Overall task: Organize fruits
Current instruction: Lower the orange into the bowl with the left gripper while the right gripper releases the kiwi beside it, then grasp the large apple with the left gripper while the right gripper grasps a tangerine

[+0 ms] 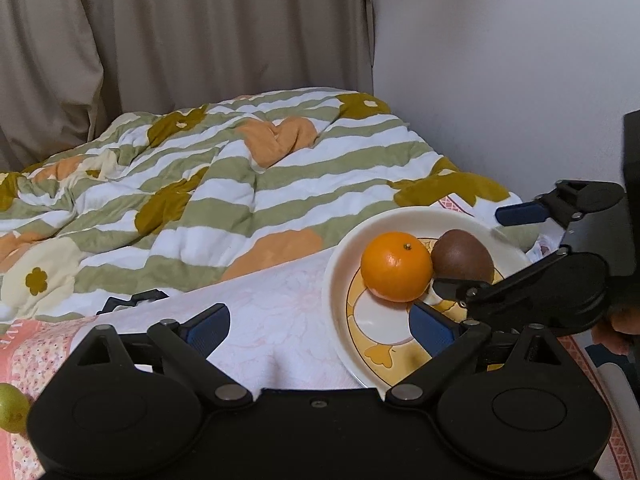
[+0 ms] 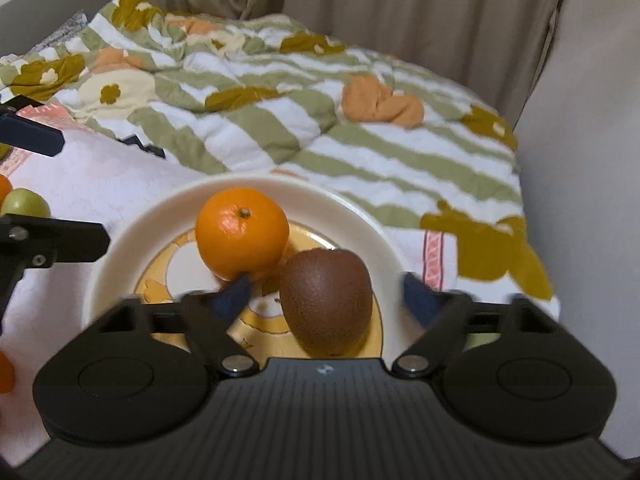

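While two fruits already sit on the plate (image 2: 120,240), the sorting looks only partly done. An orange (image 2: 242,232) rests toward the middle of the plate and a brown kiwi (image 2: 326,300) stands just beside it, the two touching or nearly so. The right gripper (image 2: 328,296) hangs over the near rim with its jaws spread wide on either side of the kiwi, neither pad pressing on it, so I take the kiwi to be set down and let go. The left gripper (image 1: 320,326) is also open and empty, one finger over the pale bedsheet (image 1: 260,320) and the other reaching across the plate's edge. Off to the left, on the bed, more fruit still waits: a green one (image 2: 24,202) lies by the plate's far side, with slivers of something orange at the frame edge near it, too cut off to name. My guess is that these remain to be gathered onto the plate. A striped quilt (image 2: 320,120) lies crumpled behind.
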`<state>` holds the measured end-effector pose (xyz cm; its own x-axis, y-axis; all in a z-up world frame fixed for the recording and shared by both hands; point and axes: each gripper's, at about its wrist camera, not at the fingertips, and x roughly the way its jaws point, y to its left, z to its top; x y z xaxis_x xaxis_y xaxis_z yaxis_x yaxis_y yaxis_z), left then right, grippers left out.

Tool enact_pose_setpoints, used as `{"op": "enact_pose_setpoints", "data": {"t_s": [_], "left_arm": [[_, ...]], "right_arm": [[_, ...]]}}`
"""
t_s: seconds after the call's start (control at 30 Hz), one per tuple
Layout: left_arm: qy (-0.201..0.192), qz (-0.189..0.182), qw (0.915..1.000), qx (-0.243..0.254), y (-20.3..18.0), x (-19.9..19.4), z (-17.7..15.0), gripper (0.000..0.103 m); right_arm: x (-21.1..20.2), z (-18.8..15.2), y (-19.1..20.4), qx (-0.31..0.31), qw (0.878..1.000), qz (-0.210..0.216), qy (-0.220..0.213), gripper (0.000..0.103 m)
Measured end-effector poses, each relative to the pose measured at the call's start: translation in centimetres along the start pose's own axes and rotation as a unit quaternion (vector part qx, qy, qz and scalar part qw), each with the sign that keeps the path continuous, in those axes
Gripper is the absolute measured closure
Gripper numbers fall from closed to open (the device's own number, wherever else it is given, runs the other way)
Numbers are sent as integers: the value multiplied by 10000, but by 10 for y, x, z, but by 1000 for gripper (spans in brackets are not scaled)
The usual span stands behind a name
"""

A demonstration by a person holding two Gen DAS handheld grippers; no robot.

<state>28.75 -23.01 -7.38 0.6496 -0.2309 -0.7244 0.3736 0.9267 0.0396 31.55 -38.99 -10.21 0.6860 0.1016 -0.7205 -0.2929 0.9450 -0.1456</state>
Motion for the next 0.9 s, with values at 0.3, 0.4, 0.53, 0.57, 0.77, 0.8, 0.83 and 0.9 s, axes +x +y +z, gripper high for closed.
{"op": "enact_pose_setpoints", "data": {"t_s": [0.3, 0.4, 0.53, 0.57, 0.77, 0.8, 0.83, 0.9], "left_arm": [[-231, 122, 9997, -32, -4, -32, -2, 5], [-332, 182, 9993, -65, -7, -49, -4, 5], [-526, 257, 9982, -153, -12, -78, -10, 5], [-578, 285, 9978, -179, -13, -86, -12, 5], [-761, 489, 9951, -410, -18, -133, -30, 4], [-800, 529, 9944, -446, -18, -142, -35, 4], [-832, 569, 9937, -482, -18, -150, -39, 3], [-882, 693, 9922, -535, -18, -167, -48, 3]], "right_arm": [[-40, 2, -7, 294, 9995, -18, -115, 0], [-62, 2, -10, 443, 9989, -30, -178, 0], [-97, -1, -11, 636, 9976, -42, -270, 0], [-107, -2, -10, 683, 9972, -59, -293, 0], [-161, -13, 2, 782, 9958, -27, -472, 0], [-169, -14, 6, 780, 9957, -24, -496, 0], [-178, -17, 9, 779, 9957, -29, -509, 0], [-191, -20, 15, 812, 9953, -14, -524, 0]]}}
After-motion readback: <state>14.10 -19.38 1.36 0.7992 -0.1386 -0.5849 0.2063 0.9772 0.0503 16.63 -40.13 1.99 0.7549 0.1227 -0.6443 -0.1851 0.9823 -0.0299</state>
